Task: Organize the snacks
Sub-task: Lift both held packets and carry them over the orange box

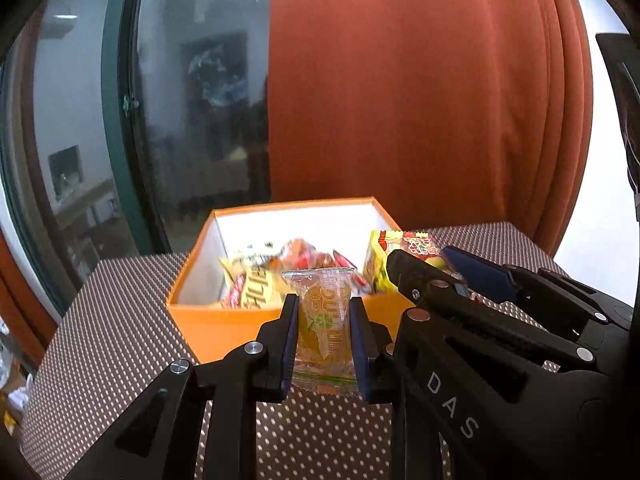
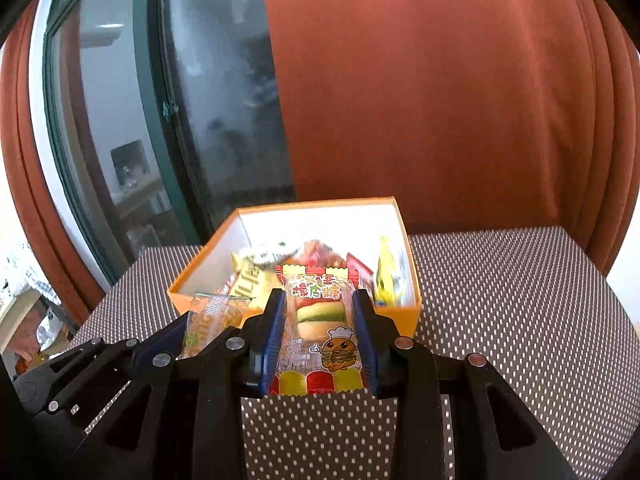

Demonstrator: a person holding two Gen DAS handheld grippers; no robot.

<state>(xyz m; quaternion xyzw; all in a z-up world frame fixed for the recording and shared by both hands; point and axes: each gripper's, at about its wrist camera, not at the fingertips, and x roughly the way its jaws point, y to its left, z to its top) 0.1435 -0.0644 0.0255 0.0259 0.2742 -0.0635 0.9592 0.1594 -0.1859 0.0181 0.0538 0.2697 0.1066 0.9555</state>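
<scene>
An orange box with white inner walls stands on the dotted table and holds several snack packets. My left gripper is shut on a clear orange candy packet, held just before the box's near wall. My right gripper is shut on a burger gummy packet, also near the box. The right gripper shows in the left wrist view with the burger packet above the box's right corner. The left gripper and its orange packet show at lower left in the right wrist view.
The table has a brown mat with white dots. A rust-red curtain hangs behind the table, and a dark glass door is at back left. Clutter lies on the floor at far left.
</scene>
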